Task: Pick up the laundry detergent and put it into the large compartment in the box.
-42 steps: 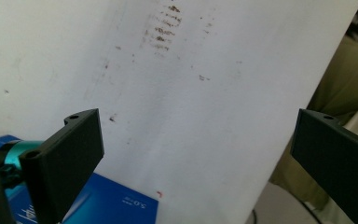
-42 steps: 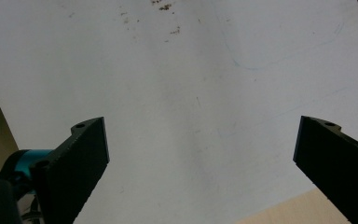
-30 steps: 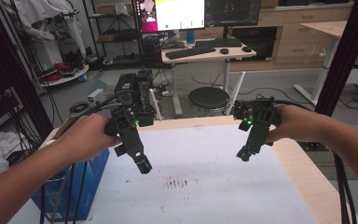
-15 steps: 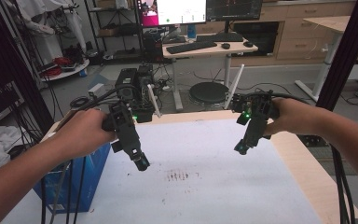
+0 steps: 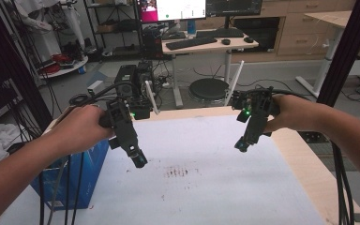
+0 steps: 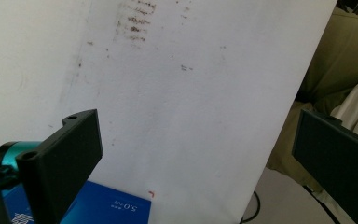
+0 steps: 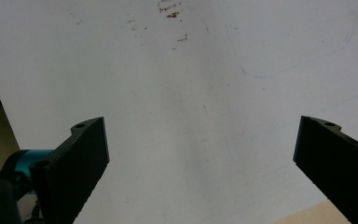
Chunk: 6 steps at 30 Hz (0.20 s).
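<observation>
White sheet [image 5: 206,187] covers the table [image 5: 304,159], bare apart from a brown smudge patch [image 5: 177,172] near the middle. No task line and nothing on the sheet to pick, so there's no task thing to place; you look to be at a ready pose.

Your left gripper [image 5: 139,161] hangs over the left half, tips angled down toward the smudge, jaws spread wide in the left gripper view, nothing between them. Your right gripper [image 5: 240,145] hangs over the far right part of the sheet, also tilted down; its own view shows the jaws wide apart, nothing held.

A blue box [image 5: 51,187] sits off the left edge of the table, below sheet level, with cables hanging in front of it.

Advice: hold both grippers level and apart, clear of the sheet. Keep the jaws released until something is set down. Watch the left cables near the box; they could snag if you swing out left.
</observation>
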Available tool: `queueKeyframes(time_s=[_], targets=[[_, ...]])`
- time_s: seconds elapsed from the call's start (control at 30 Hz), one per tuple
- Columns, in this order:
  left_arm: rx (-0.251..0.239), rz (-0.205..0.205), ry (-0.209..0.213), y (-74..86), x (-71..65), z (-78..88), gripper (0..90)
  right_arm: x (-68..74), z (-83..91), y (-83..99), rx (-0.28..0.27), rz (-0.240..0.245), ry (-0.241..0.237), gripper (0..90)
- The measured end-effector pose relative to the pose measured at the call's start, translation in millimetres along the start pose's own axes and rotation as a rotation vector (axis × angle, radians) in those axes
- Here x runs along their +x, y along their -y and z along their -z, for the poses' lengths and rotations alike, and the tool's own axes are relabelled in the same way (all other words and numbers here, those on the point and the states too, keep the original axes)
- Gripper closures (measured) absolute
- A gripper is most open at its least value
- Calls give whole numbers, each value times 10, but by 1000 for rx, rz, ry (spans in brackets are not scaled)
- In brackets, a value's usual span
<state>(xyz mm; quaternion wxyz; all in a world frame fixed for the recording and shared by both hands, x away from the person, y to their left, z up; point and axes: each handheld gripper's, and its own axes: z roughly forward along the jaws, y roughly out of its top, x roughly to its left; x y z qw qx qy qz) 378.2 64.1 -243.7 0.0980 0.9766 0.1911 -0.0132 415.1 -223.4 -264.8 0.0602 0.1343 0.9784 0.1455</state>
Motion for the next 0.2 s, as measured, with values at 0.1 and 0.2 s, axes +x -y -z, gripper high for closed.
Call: queueKeyframes(time_s=[0.1, 0.2], targets=[[4, 1, 0, -2, 1, -7, 16, 4, -7, 10, 0, 0, 2, 23], [6, 4, -4, -2, -1, -12, 17, 7, 4, 16, 1, -6, 2, 23]])
